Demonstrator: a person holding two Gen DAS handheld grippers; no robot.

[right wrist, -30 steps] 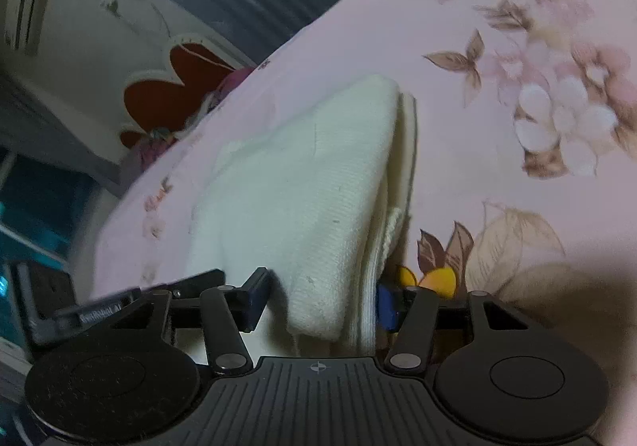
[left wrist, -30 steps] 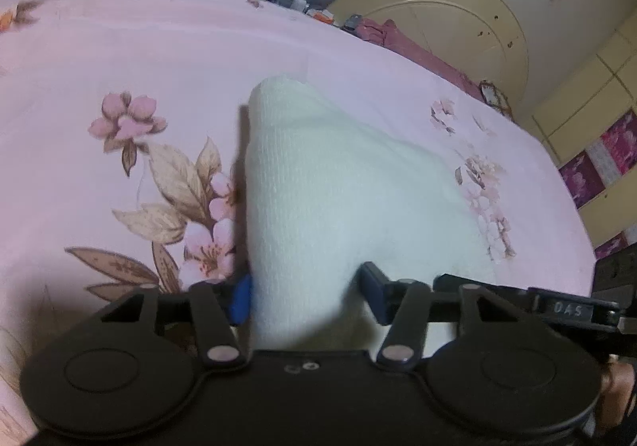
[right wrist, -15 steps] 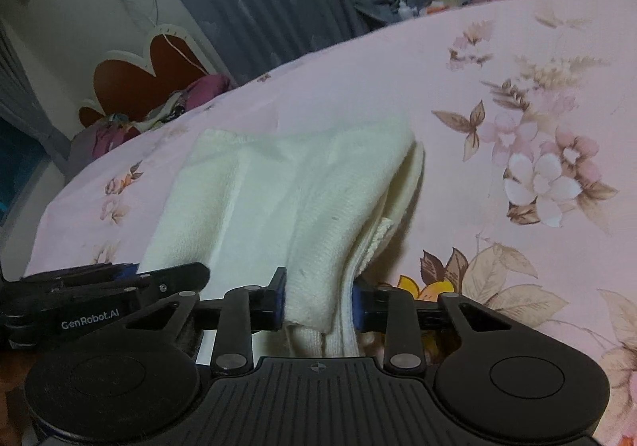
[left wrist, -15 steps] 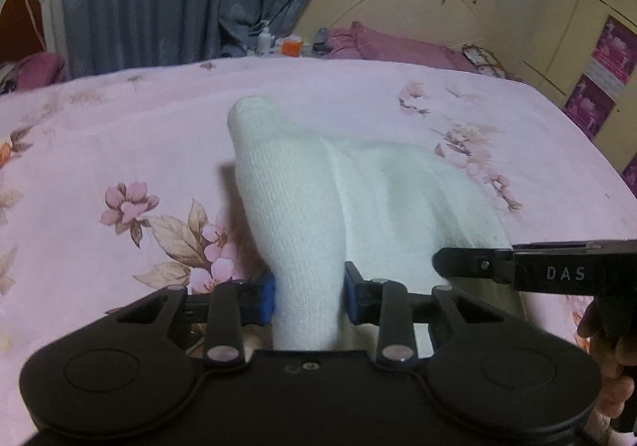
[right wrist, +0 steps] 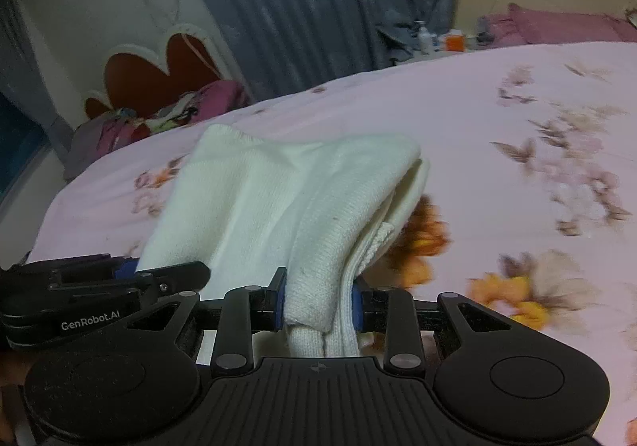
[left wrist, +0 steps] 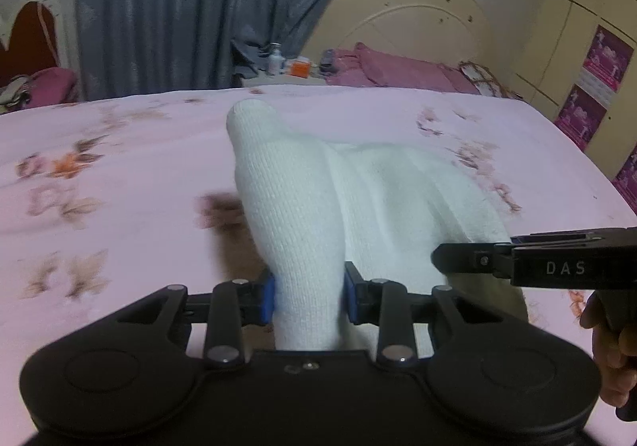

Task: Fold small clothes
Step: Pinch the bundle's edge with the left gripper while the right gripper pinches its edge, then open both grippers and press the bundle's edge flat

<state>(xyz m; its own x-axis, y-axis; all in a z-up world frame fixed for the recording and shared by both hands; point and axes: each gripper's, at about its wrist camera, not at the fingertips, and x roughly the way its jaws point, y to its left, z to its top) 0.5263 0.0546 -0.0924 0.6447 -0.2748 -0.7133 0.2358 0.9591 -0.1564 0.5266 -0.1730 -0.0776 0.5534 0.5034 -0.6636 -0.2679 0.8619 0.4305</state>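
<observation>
**Left wrist view: both tongs pinching one white knit garment above the bed**

Left wrist view is showing the left tongs (left wrist: 308,296) clamped on a bunched corner of the white knit garment (left wrist: 358,191), blue pads pressing in from both sides. Right wrist view is showing the right tongs (right wrist: 318,304) gripping the neighbouring corner the same way, with several layers squeezed between the pads. The two tools are sitting just beside each other, each one appearing at the edge of the other's picture.

From both grips the garment is running straight ahead, away from the person, its long axis pointing toward the far side of the bed (left wrist: 119,167). The near end is being held up; whether the far end is touching the flowered sheet is hard to tell. Neither hand is nearer, since both are already holding the near edge.

Judging from this, the fold is partly made, and carrying the held edge forward looks unobstructed. A headboard (left wrist: 410,20), pillows (left wrist: 398,67), bottles (left wrist: 275,61) and a curtain (left wrist: 179,8) are standing well beyond.
</observation>
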